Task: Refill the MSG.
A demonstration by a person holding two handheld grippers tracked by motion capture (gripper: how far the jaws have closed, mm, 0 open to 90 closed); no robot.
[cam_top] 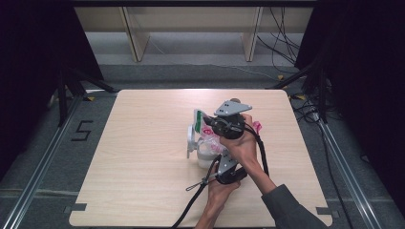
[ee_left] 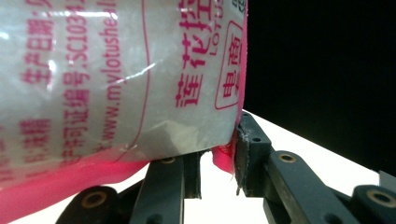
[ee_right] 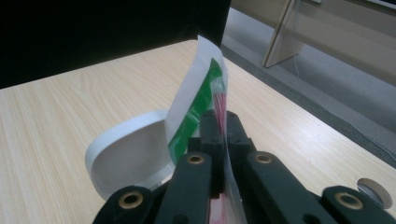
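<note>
A clear plastic bag (cam_top: 208, 138) with pink print and white grains stands over a white container (cam_top: 204, 157) near the table's middle. The container's lid (ee_right: 126, 156) is hinged open to the left. My right gripper (cam_top: 207, 125), the farther one with the grey plate, is shut on the bag's thin top edge (ee_right: 223, 105). A white and green flap (ee_right: 198, 88) rises beside its jaws. My left gripper (cam_top: 216, 161), nearer the person, grips the bag's lower pink corner (ee_left: 223, 158), and the bag's body (ee_left: 116, 79) looms close over its jaws.
The wooden table (cam_top: 143, 181) has bare room to the left, right and front. A small round disc (ee_right: 371, 191) lies to the right of the right gripper. Black cables trail from both grippers toward the front edge. Shelf legs (cam_top: 136, 38) and floor cables lie beyond the table.
</note>
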